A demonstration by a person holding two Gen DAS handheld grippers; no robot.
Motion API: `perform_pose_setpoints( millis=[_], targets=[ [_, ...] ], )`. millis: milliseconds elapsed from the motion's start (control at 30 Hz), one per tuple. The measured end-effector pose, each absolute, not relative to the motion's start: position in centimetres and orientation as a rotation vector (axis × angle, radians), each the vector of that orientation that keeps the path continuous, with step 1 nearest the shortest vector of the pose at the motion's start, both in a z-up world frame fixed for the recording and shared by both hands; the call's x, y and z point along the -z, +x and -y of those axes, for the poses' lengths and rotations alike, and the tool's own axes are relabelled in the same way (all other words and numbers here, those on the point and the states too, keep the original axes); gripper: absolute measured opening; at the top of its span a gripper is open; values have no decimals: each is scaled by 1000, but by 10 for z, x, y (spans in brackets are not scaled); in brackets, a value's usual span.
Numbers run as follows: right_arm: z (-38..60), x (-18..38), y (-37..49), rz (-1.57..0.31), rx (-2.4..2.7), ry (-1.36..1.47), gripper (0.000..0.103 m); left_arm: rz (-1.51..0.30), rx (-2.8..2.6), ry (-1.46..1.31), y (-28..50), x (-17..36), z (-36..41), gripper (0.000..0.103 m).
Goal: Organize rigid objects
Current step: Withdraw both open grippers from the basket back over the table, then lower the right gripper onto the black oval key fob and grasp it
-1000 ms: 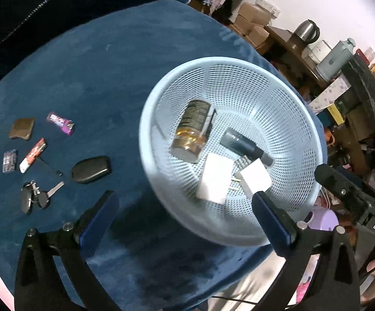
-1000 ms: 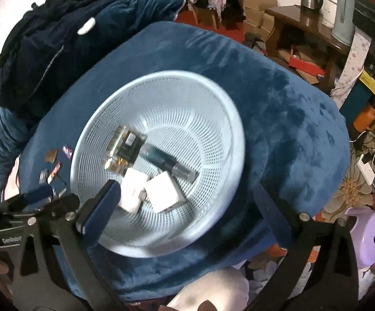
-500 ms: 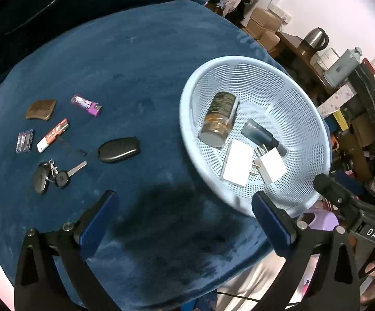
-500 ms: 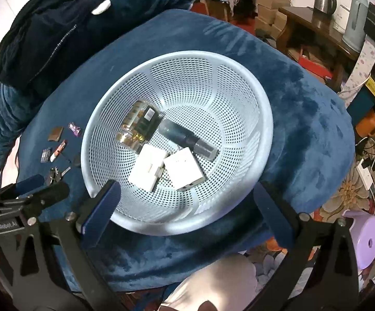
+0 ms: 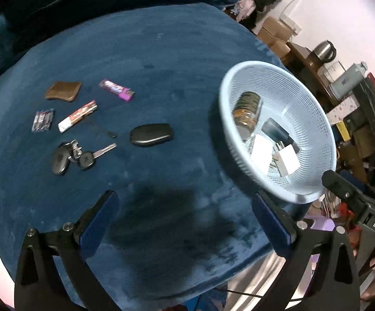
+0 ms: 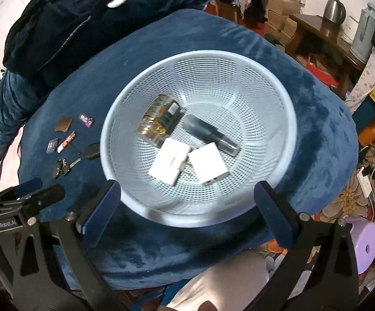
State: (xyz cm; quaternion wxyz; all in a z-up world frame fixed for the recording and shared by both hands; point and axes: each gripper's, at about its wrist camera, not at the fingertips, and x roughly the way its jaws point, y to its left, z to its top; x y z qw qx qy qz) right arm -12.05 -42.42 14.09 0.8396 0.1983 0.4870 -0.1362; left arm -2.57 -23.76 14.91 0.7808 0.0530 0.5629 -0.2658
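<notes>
Left wrist view: left tongs (image 5: 184, 215) open above the blue table (image 5: 161, 51); keys (image 5: 76, 155) and fob (image 5: 151, 134) lie left of the basket (image 5: 314, 119). Right tongs (image 6: 187, 202) open, empty, over the basket (image 6: 265, 85).

Table cover (image 5: 161, 51) was deep blue velvet, streaky nap. Basket (image 6: 278, 108) was pale blue, perforated grid all over. In it: two white chargers (image 6: 170, 162) (image 6: 208, 163), a dark grey cylinder (image 6: 203, 132), a clear jar (image 6: 158, 123) with gold contents and dark label. On the cloth: black key fob (image 5: 151, 134), black keys (image 5: 73, 156), brown comb (image 5: 63, 91), purple wrapper (image 5: 116, 90), red-and-white lighter (image 5: 77, 116), grey striped pack (image 5: 41, 120). Gripper fingers (image 5: 96, 226) were black with blue pads.
</notes>
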Motion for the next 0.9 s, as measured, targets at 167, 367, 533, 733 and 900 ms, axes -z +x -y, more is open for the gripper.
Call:
perform_pose_setpoints(
  millis=[167, 367, 533, 733, 900],
  targets=[
    [408, -141, -114, -1036, 268, 403, 103, -1218, 548, 81, -21, -146, 207, 103],
    [385, -141, -102, -1049, 225, 363, 103, -1236, 500, 19, -12, -135, 167, 103],
    [368, -140, -92, -1059, 196, 346, 103, -1250, 470, -21, -3, -127, 139, 103],
    [345, -138, -77, -1079, 163, 303, 103, -1257, 434, -39, 5, -116, 112, 103],
    [323, -138, -64, -1086, 118, 256, 103, -1275, 404, -61, 10, -101, 91, 103]
  ],
)
